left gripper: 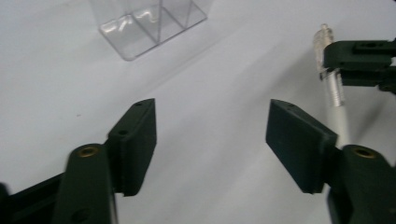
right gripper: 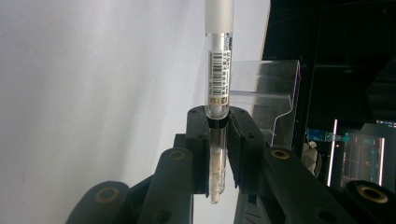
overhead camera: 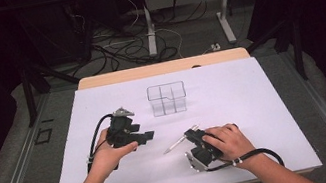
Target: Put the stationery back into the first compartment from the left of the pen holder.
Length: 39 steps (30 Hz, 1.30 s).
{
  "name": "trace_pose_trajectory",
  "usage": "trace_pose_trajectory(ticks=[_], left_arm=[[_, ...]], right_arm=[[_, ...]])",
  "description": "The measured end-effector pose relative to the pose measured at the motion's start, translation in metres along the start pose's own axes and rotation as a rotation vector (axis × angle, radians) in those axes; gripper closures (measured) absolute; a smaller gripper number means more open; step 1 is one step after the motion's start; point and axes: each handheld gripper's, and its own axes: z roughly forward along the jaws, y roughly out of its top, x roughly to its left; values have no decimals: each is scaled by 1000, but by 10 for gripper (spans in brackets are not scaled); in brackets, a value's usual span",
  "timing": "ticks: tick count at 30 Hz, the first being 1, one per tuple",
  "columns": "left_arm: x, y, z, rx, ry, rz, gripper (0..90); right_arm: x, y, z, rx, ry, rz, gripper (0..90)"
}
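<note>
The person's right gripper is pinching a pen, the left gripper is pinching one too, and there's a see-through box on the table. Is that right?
Not quite. The left gripper holds nothing: the left gripper view shows its jaws apart with only the white table between them. The rest is right: the right gripper is shut on the pen, and the see-through box stands on the table.

The right claw [overhead camera: 190,135] grips a pen [overhead camera: 176,144]. At ten o'clock, well apart, the left claw [overhead camera: 146,137] is empty.

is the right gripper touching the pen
Touching. In the right gripper view the right gripper has both jaws pressed against the barrel of the pen, no gap on either side.
</note>
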Motion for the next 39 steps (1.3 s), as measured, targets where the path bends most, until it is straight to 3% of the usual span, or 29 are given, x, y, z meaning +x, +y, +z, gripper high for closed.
trace_pose_trajectory(ticks=[2, 3, 4, 6, 16, 25, 39], left_arm=[[9, -4, -3, -7, 31, 21, 258], [12, -6, -4, -17, 52, 17, 235], [17, -9, -4, -20, 57, 14, 213], [23, -13, -6, -22, 80, -21, 174], [42, -24, -11, -87, 107, -59, 89], [50, -30, -8, -62, 128, -70, 93], [58, -35, -12, -112, 153, -84, 14]], right_arm=[[-1, 0, 4, -8, 2, 19, 796], [0, 0, 7, -17, -12, 30, 796], [-3, 0, 9, -11, 8, 28, 796], [-4, 1, 13, -26, -7, 67, 796], [-21, 3, 30, -103, 13, 272, 797], [-40, 0, 39, -172, 52, 574, 797], [-72, -24, 57, -309, 91, 1004, 797]])
